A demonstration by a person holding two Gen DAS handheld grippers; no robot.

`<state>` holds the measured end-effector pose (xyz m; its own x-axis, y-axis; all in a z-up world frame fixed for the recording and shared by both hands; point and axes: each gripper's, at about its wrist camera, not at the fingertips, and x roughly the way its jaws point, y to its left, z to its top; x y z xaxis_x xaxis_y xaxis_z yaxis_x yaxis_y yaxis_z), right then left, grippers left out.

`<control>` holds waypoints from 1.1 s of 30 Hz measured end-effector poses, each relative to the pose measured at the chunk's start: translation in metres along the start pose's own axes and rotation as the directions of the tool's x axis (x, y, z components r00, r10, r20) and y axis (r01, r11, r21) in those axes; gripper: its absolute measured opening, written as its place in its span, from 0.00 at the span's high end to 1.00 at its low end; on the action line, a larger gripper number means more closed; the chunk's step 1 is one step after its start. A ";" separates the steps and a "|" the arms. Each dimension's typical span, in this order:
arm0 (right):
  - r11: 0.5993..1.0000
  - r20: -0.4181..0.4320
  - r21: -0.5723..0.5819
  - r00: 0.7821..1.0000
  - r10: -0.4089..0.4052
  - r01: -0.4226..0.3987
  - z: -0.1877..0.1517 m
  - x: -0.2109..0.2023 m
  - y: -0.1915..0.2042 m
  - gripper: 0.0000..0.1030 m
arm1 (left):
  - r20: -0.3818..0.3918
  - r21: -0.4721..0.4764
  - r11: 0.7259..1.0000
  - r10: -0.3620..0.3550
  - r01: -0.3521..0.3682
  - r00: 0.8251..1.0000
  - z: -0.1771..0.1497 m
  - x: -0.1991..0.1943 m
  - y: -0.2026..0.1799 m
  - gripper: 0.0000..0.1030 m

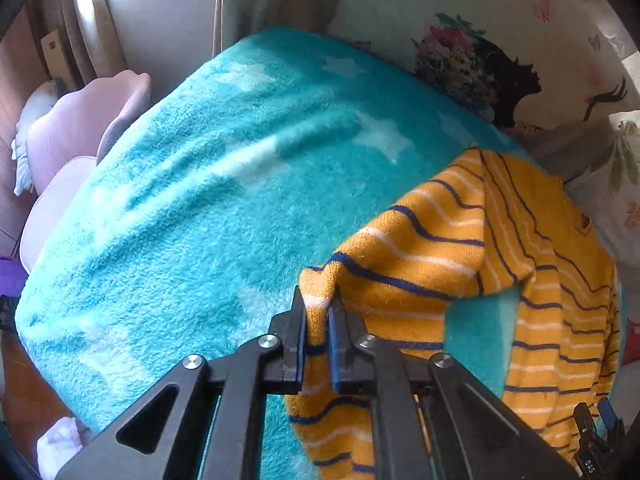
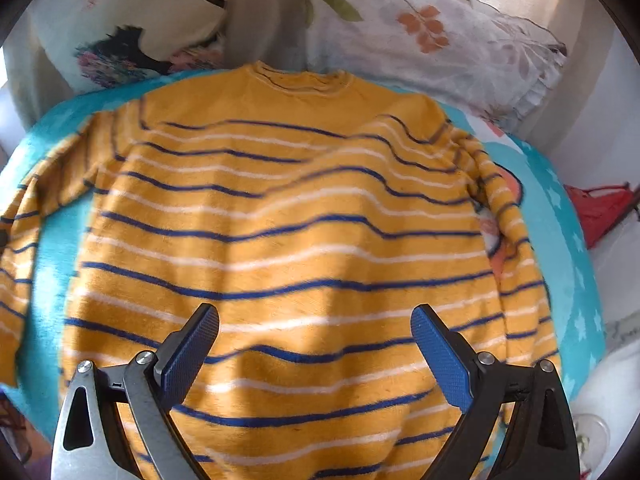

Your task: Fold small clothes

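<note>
Clearly the left gripper (image 1: pixel 318 312), at lower centre of the left wrist view, has its black jaws pinched on the cuff end of a sleeve of the mustard-yellow knitted sweater with navy and white stripes (image 1: pixel 440 240), which fills the lower right of that frame. The sweater lies spread on a fluffy turquoise blanket with pale stars (image 1: pixel 192 200). In the right wrist view, the right gripper (image 2: pixel 316 344) hangs over the sweater's lower body with its blue-padded fingers (image 2: pixel 192 344) spread wide, holding nothing. Floral-print pillows (image 2: pixel 400 20) sit along the top of that frame.

The bite on the sleeve looks narrow, so the knit may slip free if pulled sharply. Dragging the sleeve could also shift the unpinned body and leave a crooked fold.
</note>
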<state>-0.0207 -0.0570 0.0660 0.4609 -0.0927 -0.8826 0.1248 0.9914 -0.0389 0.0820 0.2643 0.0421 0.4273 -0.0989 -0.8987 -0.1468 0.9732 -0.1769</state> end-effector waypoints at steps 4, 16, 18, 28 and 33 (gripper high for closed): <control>0.951 0.007 -0.162 0.964 0.267 -0.263 0.007 -0.025 0.044 0.05 | 0.034 0.035 0.999 0.019 -0.020 0.999 -0.009 -0.015 -0.010 0.86; 0.807 -0.234 -0.476 0.935 0.265 -0.348 -0.037 0.001 0.135 0.54 | 0.040 -0.058 0.998 -0.011 0.013 0.999 -0.044 -0.059 0.032 0.78; 0.825 -0.252 -0.417 0.921 0.298 -0.381 -0.027 0.004 0.134 0.75 | 0.056 -0.061 0.998 -0.010 0.013 0.998 -0.044 -0.065 0.035 0.78; 0.785 -0.277 -0.187 0.798 0.535 -0.591 -0.004 0.006 0.095 0.75 | 0.080 0.004 0.999 -0.040 0.039 0.996 -0.038 -0.074 -0.003 0.66; 0.919 -0.104 -0.079 0.920 0.378 -0.387 -0.008 -0.026 -0.023 0.55 | 0.078 0.033 0.998 -0.058 0.055 0.995 -0.047 -0.077 -0.033 0.58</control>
<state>-0.0423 -0.0769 0.0864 0.3801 0.2992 -0.8752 -0.1332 0.9541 0.2683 0.0118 0.2302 0.0981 0.5031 -0.1387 -0.8530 -0.0934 0.9725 -0.2132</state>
